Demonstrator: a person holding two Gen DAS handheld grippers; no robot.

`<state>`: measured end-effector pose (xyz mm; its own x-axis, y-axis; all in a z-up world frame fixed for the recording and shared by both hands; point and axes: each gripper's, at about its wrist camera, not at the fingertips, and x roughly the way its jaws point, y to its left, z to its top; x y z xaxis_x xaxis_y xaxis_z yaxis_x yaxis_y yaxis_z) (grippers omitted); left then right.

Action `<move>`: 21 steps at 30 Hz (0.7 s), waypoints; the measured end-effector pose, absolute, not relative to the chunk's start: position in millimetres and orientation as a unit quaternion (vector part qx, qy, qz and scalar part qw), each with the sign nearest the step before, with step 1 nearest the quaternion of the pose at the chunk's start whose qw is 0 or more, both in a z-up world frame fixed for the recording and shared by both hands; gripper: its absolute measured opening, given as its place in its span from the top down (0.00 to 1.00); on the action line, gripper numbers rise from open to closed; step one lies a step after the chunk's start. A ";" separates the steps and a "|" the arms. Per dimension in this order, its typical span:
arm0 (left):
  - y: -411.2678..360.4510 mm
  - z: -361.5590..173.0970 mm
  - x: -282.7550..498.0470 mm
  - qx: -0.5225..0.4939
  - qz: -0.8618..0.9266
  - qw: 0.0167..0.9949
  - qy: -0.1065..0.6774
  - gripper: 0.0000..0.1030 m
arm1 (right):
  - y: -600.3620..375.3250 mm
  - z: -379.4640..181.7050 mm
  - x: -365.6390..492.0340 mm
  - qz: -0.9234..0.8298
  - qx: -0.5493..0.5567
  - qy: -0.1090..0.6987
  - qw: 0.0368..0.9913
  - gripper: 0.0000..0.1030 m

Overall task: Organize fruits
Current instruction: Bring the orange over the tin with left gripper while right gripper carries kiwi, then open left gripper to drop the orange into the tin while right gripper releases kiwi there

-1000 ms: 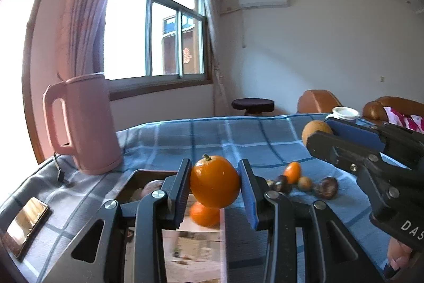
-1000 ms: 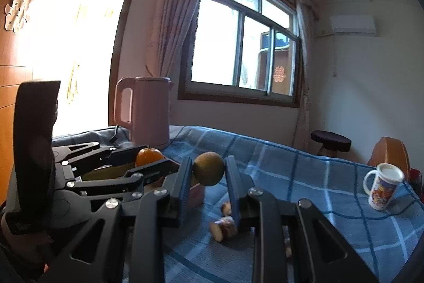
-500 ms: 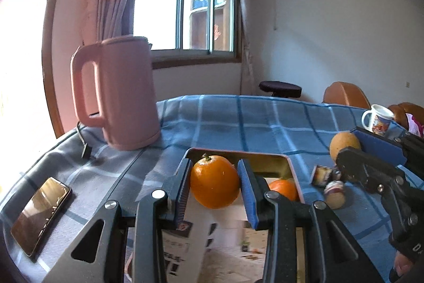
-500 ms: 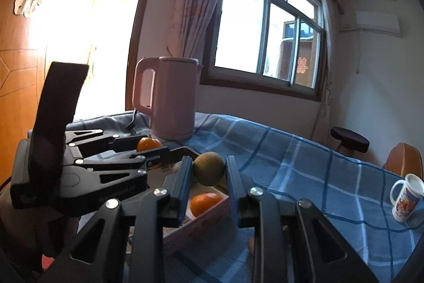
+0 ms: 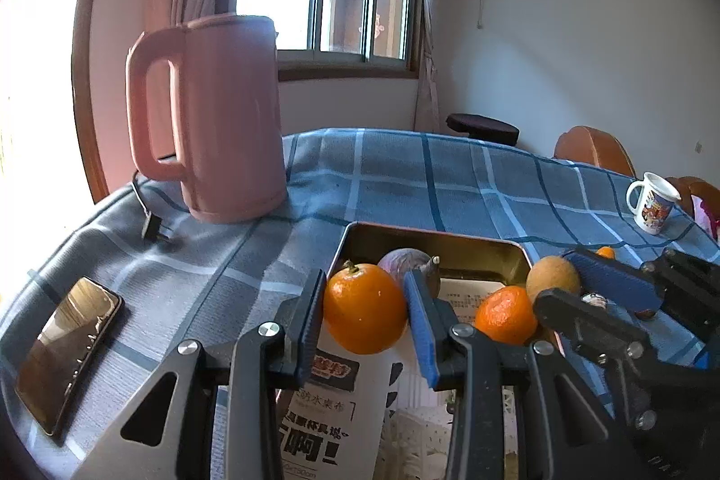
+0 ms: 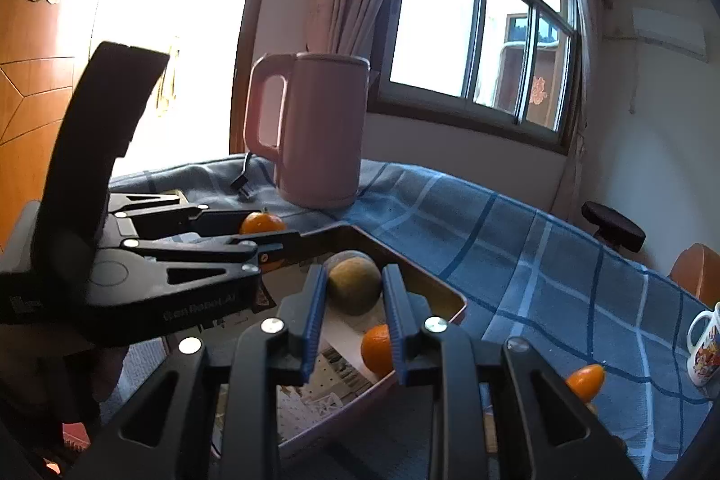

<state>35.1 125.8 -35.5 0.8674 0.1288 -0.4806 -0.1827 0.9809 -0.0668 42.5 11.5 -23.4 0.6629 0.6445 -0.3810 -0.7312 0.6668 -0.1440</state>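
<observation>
My left gripper is shut on a round orange with a green stem, held over the near left part of an open tin tray. My right gripper is shut on a brownish-green round fruit above the same tray; from the left wrist view that fruit and gripper sit to the right. Inside the tray lie a small mandarin, a purplish fruit and printed paper. From the right wrist view the left gripper holds its orange.
A tall pink kettle stands behind the tray, its plug on the blue checked cloth. A phone lies at the near left. A printed mug stands far right. A loose small orange lies on the cloth right of the tray.
Both grippers have carried their fruits leftward and slightly down, so they now hang over the tray. The kettle looks nearer, and the loose fruits on the cloth have slid out to the right.
</observation>
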 end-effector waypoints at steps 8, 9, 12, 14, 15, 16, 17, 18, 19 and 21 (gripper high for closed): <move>124.6 -38.5 41.7 -0.056 0.067 0.961 0.264 0.63 | 17.9 -30.3 49.7 0.386 -0.151 0.176 0.893 0.73; 125.4 -39.0 42.5 -0.058 0.065 0.960 0.266 0.63 | 19.8 -31.2 51.1 0.387 -0.154 0.181 0.891 0.73; 127.4 -41.3 46.0 -0.065 0.057 0.957 0.277 0.63 | 24.5 -34.2 53.7 0.386 -0.163 0.195 0.887 0.73; 128.1 -42.4 47.8 -0.068 0.054 0.955 0.282 0.63 | 26.5 -36.0 55.6 0.385 -0.166 0.203 0.885 0.73; 128.0 -42.7 48.5 -0.068 0.053 0.955 0.285 0.63 | 27.2 -36.7 56.7 0.386 -0.167 0.207 0.883 0.73; 127.9 -43.3 49.1 -0.068 0.052 0.954 0.287 0.63 | 27.7 -37.2 57.7 0.387 -0.167 0.211 0.882 0.73; 128.0 -43.8 49.9 -0.068 0.052 0.953 0.289 0.63 | 28.3 -37.9 58.5 0.388 -0.168 0.215 0.880 0.73; 127.7 -44.3 50.5 -0.068 0.052 0.953 0.291 0.63 | 29.4 -38.8 59.0 0.389 -0.169 0.218 0.879 0.73; 127.5 -44.8 51.2 -0.068 0.051 0.952 0.294 0.63 | 30.4 -39.4 59.2 0.389 -0.170 0.220 0.878 0.73; 126.7 -45.9 53.6 -0.065 0.051 0.950 0.300 0.63 | 33.3 -41.1 59.8 0.391 -0.176 0.226 0.874 0.73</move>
<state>53.6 126.7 -45.9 0.8147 0.0573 -0.5771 -0.1356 0.9864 -0.0934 59.8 33.3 -41.1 0.5916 0.6042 -0.5338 -0.7639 0.6318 -0.1313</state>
